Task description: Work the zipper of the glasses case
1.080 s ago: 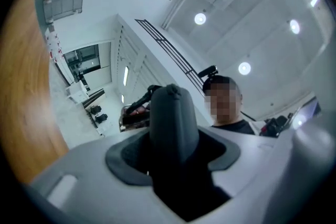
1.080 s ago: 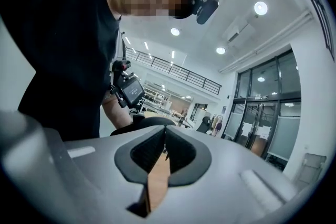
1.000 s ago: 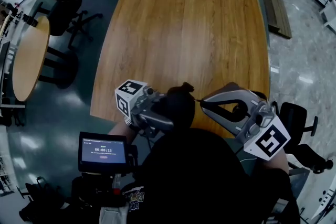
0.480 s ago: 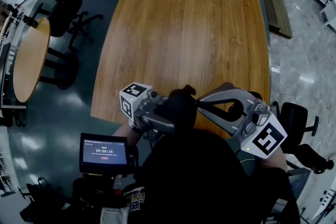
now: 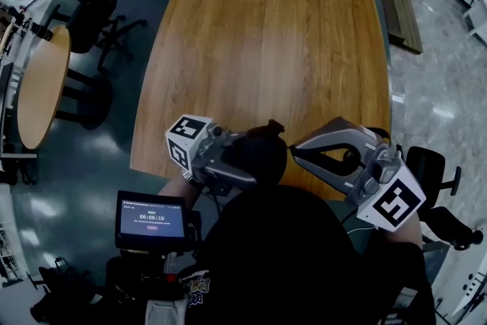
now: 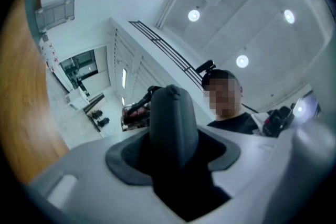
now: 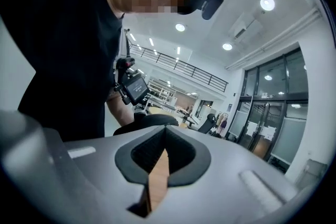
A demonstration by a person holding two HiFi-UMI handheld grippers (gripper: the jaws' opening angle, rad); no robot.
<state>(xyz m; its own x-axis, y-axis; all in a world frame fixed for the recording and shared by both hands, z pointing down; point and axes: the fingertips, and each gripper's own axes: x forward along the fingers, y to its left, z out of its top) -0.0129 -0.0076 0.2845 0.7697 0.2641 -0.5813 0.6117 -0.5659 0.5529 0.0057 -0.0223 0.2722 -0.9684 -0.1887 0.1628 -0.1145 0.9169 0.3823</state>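
From where I stand, the wooden table (image 5: 266, 49) fills most of the room ahead, and both tools hang over its near edge. The left gripper (image 5: 240, 157) has its fingers spread wide and clamped on the dark glasses case (image 5: 259, 152), which stands on end between them. The right gripper (image 5: 293, 151) has its fingers pressed fully together, tips right at the case's side. I cannot tell whether they pinch the zipper pull. Each gripper carries a cube of black-and-white square markers. The small screen (image 5: 150, 218) reads 00:00:19.
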